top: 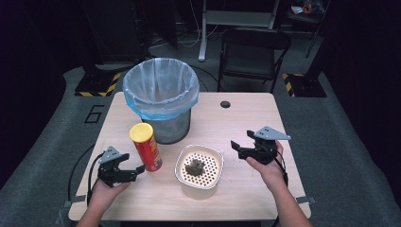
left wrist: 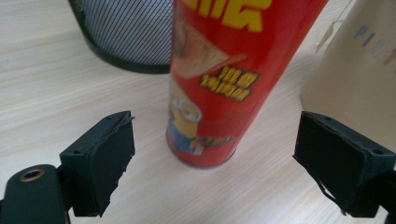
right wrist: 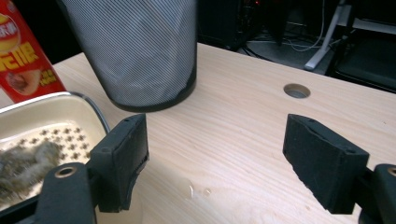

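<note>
can (top: pixel 146 146) before bin (top: pixel 161 94), left of strainer (top: pixel 199 164)

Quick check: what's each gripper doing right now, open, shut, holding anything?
Left gripper: open, empty, fingers either side of the red chip can, not touching.
Right gripper: open, empty, above the table.

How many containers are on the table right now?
3: the mesh trash bin with a blue liner at the back, the red chip can upright before it near the left gripper, and the cream strainer tub in front at centre.
</note>
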Available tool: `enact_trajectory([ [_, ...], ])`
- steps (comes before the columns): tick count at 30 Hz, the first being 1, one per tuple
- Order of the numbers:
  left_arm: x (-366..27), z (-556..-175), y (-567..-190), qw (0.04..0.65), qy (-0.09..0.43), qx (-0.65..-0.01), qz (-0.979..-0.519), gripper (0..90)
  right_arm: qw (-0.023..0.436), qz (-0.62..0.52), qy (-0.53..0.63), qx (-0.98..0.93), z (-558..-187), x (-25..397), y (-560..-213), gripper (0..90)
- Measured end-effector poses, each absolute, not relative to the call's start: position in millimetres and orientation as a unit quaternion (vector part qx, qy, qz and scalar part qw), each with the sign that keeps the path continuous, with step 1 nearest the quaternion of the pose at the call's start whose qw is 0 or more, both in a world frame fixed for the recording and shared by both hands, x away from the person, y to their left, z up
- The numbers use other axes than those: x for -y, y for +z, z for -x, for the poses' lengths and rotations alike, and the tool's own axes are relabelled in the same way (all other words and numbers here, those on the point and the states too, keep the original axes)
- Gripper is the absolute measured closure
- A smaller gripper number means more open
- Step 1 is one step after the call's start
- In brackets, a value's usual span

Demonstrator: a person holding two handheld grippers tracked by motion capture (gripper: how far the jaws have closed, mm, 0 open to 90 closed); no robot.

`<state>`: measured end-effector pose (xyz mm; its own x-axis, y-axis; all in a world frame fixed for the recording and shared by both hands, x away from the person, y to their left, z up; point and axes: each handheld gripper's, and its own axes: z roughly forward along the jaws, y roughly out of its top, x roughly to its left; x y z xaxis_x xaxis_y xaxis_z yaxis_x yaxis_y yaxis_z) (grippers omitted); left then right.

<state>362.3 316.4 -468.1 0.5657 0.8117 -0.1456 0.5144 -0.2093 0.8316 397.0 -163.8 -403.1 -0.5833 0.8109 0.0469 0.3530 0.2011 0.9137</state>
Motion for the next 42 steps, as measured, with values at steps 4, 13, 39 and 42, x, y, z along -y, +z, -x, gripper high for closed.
enact_trajectory([
  [4,-310.0,-367.2,-466.1,0.448,0.163,-0.434,-0.764,11.5,0.234,-0.404,0.494,-0.734,-392.3,170.8,-410.3,21.5],
  [13,-297.8,-380.1,-468.8,0.441,0.162,-0.434,-0.769,11.7,0.237,-0.421,0.488,-0.727,-383.1,183.9,-426.1,21.4],
  [39,-278.2,-393.8,-479.2,0.437,0.209,-0.433,-0.76,22.2,0.217,-0.452,0.478,-0.721,-379.4,193.2,-459.0,21.8],
  [42,-277.0,-392.3,-478.8,0.432,0.218,-0.432,-0.761,23.0,0.217,-0.456,0.476,-0.72,-379.8,194.5,-460.5,22.0],
])
